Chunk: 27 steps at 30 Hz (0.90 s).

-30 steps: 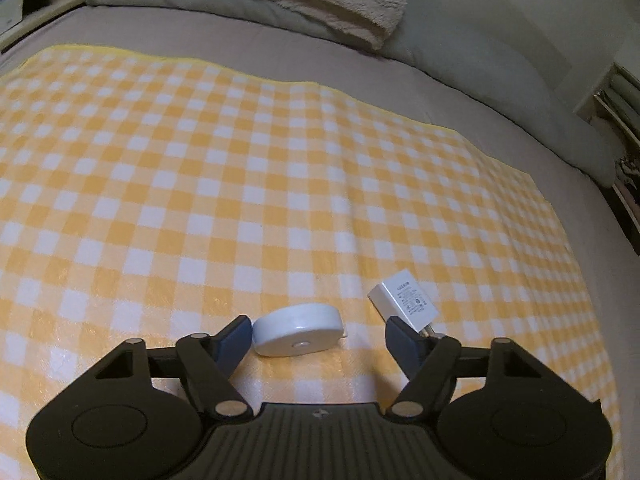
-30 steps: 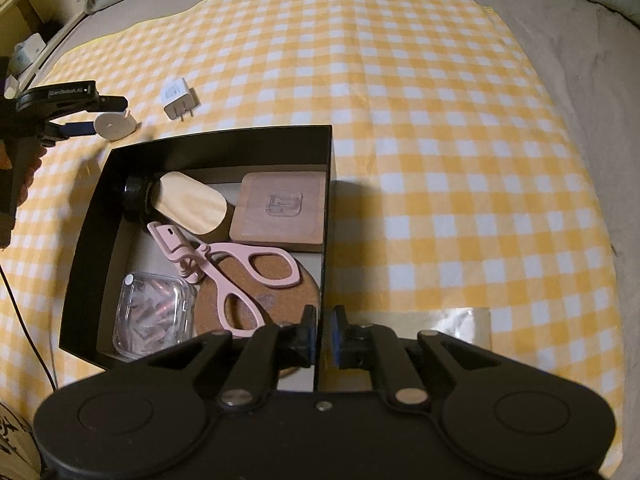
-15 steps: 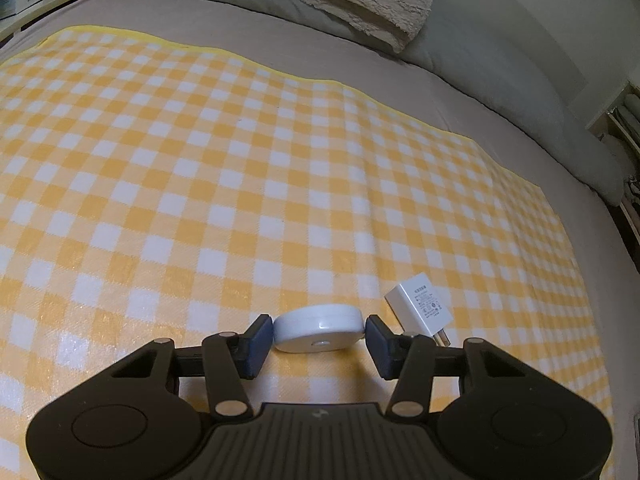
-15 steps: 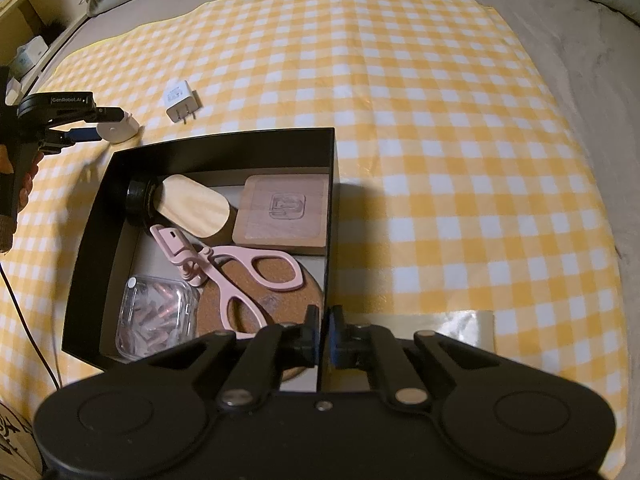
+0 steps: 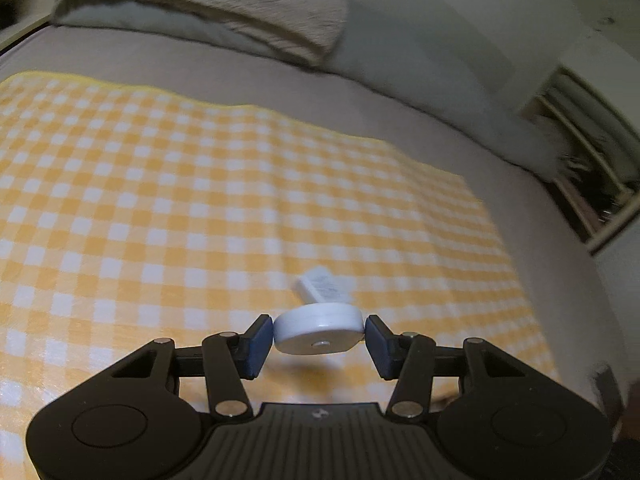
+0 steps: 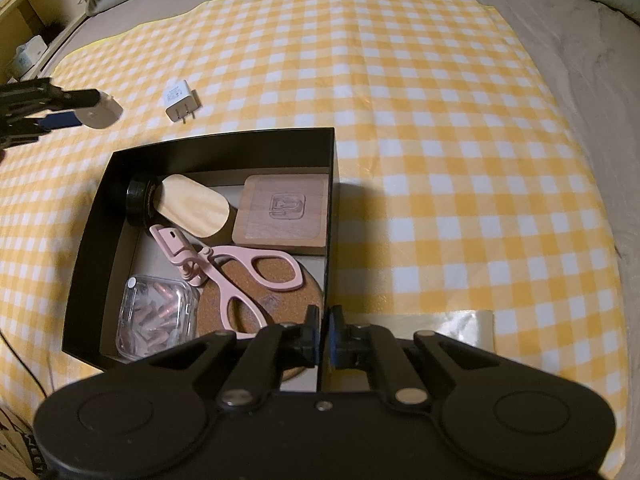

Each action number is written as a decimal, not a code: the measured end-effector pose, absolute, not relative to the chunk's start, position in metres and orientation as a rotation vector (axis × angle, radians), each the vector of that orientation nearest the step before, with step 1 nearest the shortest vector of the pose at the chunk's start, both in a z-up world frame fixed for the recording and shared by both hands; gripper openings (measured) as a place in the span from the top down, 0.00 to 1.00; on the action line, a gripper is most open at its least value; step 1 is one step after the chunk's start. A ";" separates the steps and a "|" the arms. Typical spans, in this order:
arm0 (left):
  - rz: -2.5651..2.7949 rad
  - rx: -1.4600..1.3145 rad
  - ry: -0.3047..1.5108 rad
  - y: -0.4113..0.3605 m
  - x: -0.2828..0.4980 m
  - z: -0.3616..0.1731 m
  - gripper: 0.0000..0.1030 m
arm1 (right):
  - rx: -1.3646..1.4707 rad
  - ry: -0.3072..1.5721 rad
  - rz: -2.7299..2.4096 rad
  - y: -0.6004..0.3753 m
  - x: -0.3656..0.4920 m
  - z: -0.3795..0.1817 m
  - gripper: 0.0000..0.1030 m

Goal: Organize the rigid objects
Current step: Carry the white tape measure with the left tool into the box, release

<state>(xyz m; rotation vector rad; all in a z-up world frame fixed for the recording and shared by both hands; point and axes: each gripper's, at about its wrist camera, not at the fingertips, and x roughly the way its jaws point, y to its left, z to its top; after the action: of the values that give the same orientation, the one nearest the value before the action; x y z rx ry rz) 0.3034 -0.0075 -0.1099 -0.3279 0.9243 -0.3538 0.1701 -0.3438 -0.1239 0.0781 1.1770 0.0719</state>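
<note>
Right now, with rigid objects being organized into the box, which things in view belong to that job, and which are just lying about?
Part of the job:
left gripper
white round disc
white charger plug
black box
right gripper, shut on the box wall

Just lying about:
checked cloth
pillow
shelf

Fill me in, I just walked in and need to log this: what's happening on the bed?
A person is tidying small items into a black box on a checked cloth. The left gripper holds a white round disc clear of the cloth. The right gripper is shut on the box's right wall, steadying it. A white charger lies loose on the cloth. Pink scissors, coasters and a clear case are already inside.
</note>
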 end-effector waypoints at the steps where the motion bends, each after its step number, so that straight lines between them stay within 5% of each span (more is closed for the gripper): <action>1: -0.376 -0.330 0.919 -0.009 0.299 -0.105 0.50 | 0.079 1.177 0.072 -0.344 0.170 -0.124 0.95; 9: -0.648 -0.191 0.905 -0.051 0.249 -0.074 0.50 | 0.064 1.179 0.066 -0.343 0.170 -0.124 0.95; 27: -0.786 0.333 0.962 -0.115 0.196 -0.103 0.49 | 0.039 1.180 0.060 -0.340 0.171 -0.123 0.96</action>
<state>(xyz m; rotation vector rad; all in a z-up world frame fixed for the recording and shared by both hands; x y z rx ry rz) 0.1957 -0.1150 -0.1030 0.3329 0.9624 -0.7862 0.1711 -0.3398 -0.1233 0.0389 1.1800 0.0597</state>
